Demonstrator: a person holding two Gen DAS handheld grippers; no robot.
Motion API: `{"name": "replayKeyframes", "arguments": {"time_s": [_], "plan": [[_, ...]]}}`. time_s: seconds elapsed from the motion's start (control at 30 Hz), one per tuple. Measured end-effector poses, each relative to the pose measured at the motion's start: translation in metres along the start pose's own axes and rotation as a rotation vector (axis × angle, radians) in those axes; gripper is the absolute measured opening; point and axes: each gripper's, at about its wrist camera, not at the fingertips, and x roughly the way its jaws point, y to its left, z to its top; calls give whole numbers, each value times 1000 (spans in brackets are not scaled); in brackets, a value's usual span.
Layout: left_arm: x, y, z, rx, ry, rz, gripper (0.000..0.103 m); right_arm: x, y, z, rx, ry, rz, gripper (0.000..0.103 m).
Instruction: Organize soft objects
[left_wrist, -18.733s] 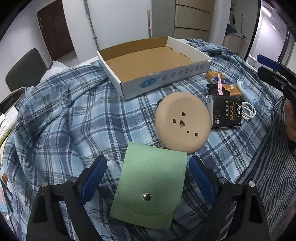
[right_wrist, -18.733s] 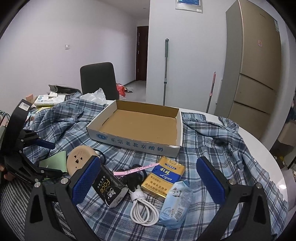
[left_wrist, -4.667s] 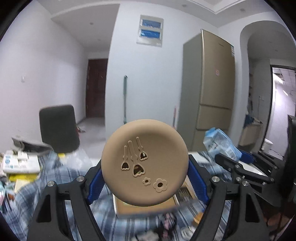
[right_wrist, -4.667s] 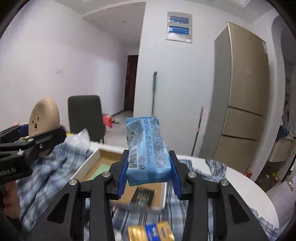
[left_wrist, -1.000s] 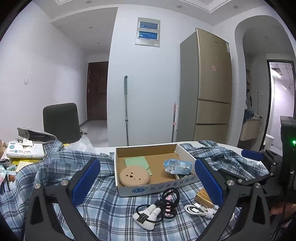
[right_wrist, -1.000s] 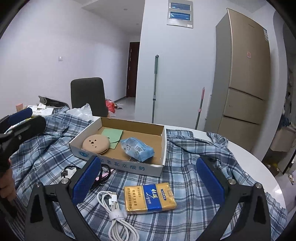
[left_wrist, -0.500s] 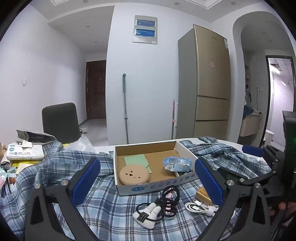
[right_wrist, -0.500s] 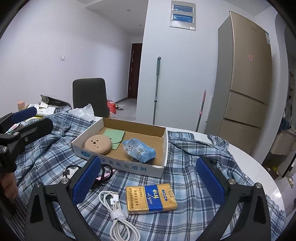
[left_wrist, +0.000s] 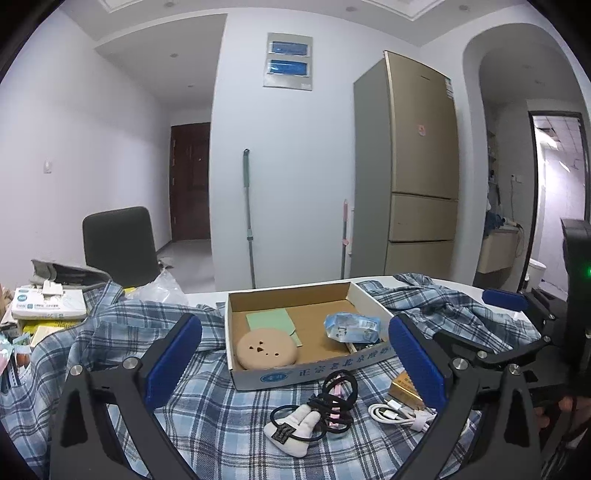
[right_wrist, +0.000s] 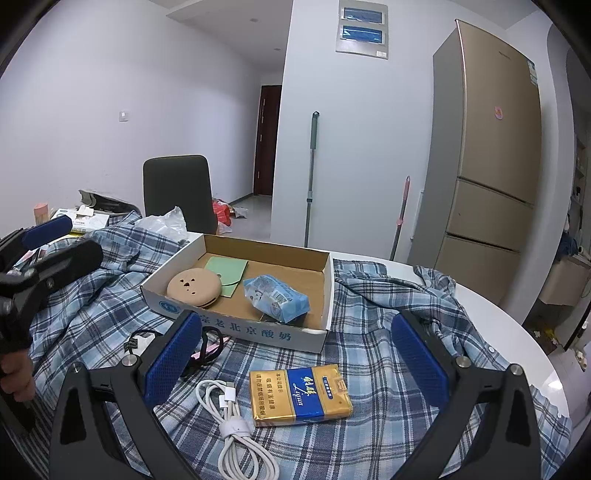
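A cardboard box (left_wrist: 295, 373) (right_wrist: 236, 326) sits on the plaid-covered table. In it lie a tan round pad (left_wrist: 266, 348) (right_wrist: 194, 287), a green pouch (left_wrist: 271, 320) (right_wrist: 227, 271) and a blue tissue pack (left_wrist: 352, 326) (right_wrist: 277, 299). A black pack is partly hidden under the tissue pack. My left gripper (left_wrist: 293, 363) is open and empty, held back from the box. My right gripper (right_wrist: 295, 360) is open and empty, above the table in front of the box.
In front of the box lie black hair ties with a white pouch (left_wrist: 295, 430), a coiled white cable (right_wrist: 232, 417) (left_wrist: 402, 415) and a gold-and-blue cigarette carton (right_wrist: 301, 393). A black chair (right_wrist: 179, 194) and clutter (left_wrist: 48, 299) stand at the left. A fridge (left_wrist: 421, 177) stands behind.
Both grippers have drifted slightly back and up from the box over the last second. The box's contents have not moved.
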Motion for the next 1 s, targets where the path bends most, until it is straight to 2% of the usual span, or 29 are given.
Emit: {"name": "replayKeyframes", "arguments": {"time_s": [0.23,0.33,0.5,0.7,0.83,1.0], "plan": [[6,0,-1,-4,34,-12,103,1,-7,2,37,5,6,102],[12,6,0,-30,82,-32,103,2,-13,3,66,11,8,102],[28,8,-1,-11,230,-128,103,0,-21,4,98,12,12,102],[53,-5,-18,73,400,-159,102,-4,-20,6,83,0,14,102],[68,-10,-31,91,498,-178,89,-4,-19,6,75,3,13,102],[84,-16,-37,120,579,-224,87,3,-21,4,87,35,18,102]]}}
